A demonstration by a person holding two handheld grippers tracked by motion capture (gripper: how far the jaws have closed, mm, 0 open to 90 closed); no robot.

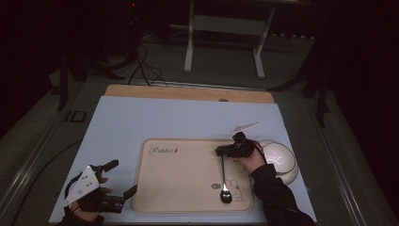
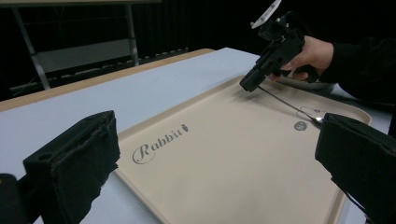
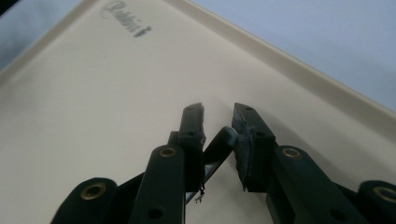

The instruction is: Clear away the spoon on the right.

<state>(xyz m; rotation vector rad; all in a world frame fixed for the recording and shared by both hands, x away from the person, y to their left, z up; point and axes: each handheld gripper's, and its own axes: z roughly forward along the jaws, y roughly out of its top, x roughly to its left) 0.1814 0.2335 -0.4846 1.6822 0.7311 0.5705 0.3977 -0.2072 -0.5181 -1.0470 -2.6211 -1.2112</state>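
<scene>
Black padded jaws of the left gripper (image 1: 123, 178) fill the foreground of its own view, spread wide with nothing between them; from above, that gripper rests on the pale blue sheet (image 1: 117, 122) just off the tray's left edge.

Spoon (image 1: 225, 184): thin metal, lying on the beige tray (image 1: 179, 188), bowl toward the person, beside a small rabbit print. Handle end sits between the tips of the right gripper (image 1: 220, 151).

Right gripper view: jaws stand a narrow gap apart, dark handle tip (image 3: 223, 140) slanting between them, touching the left pad; the other pad looks just clear. Cannot tell if any pressure is on it. The high view hides this gap.

Left gripper view gives the side profile: spoon handle (image 2: 280, 99) slopes up off the tray to the right gripper (image 2: 246, 85).

Tray: smooth, matte, rounded corners, raised rim, script lettering near its far left.

White domed object (image 1: 281, 157), glossy, sits behind the right hand (image 1: 251, 160).
</scene>
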